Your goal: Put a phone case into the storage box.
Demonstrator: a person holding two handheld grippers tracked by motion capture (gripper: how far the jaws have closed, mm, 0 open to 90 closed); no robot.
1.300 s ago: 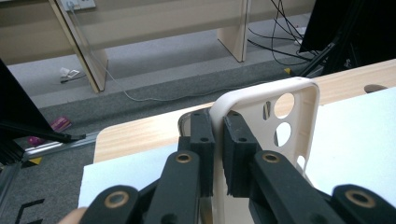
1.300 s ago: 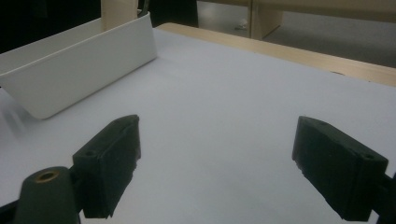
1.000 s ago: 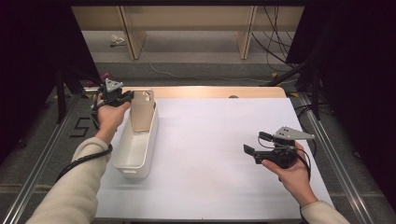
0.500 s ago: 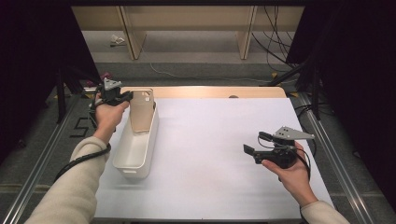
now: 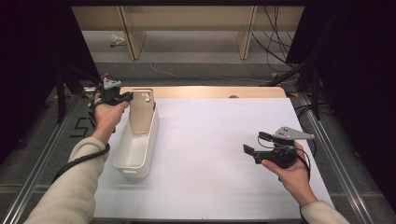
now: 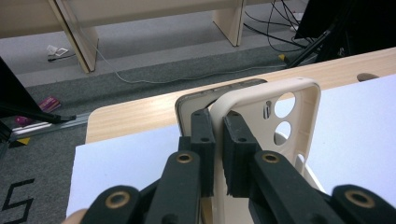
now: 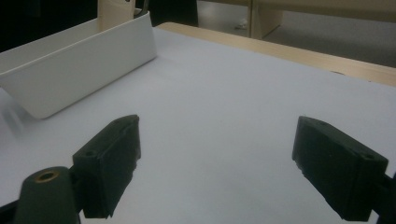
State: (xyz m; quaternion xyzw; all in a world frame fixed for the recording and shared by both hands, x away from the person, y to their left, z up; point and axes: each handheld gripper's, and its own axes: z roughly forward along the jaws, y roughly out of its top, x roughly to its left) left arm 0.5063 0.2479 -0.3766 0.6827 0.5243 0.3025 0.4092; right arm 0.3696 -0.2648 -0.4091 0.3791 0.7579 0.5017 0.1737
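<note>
High view: we see our left gripper [image 5: 125, 97] pinching a beige plastic phone case [image 5: 141, 111] upright at the far end of a long white plastic bin [image 5: 135, 156]; left gripper view: jaws clamp the case's edge; right gripper view: our right gripper [image 7: 215, 170] gapes empty above the white tabletop [image 7: 243, 93].

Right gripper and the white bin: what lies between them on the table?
Nothing: the high view shows bare white table top between the right gripper and the white bin; the right gripper view shows the same.
</note>
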